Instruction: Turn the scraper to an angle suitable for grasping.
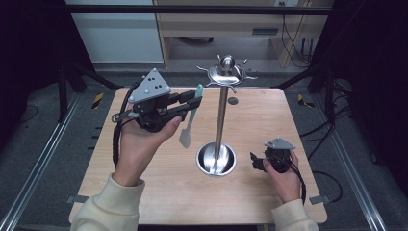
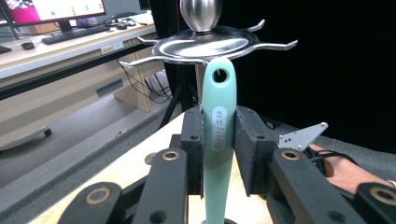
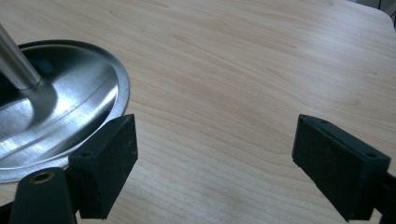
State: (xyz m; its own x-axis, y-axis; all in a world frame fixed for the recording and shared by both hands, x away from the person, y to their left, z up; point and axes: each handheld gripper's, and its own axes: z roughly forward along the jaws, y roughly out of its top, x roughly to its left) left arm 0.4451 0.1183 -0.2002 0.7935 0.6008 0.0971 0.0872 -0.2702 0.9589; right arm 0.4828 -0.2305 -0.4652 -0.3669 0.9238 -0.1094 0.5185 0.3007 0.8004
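Observation:
A mint-green spatula (image 1: 190,118) hangs blade-down above the table, held by its handle. My left gripper (image 1: 192,103) is shut on that handle (image 2: 218,140), whose hanging hole points up toward the hooks. A steel utensil stand (image 1: 221,110) rises from a round base (image 1: 216,159) at the table's middle, topped by a hook ring (image 1: 226,74). In the left gripper view the hook ring (image 2: 205,44) lies just beyond the handle's tip. My right gripper (image 1: 255,161) rests low on the table right of the base, jaws wide open with nothing between them; the base (image 3: 56,107) lies to its left.
The wooden table (image 1: 144,192) has bare room in front and on the right. A small dark round mark (image 1: 233,101) sits behind the stand. Black frame rails and cables surround the table. A desk with a monitor (image 2: 51,9) stands far off.

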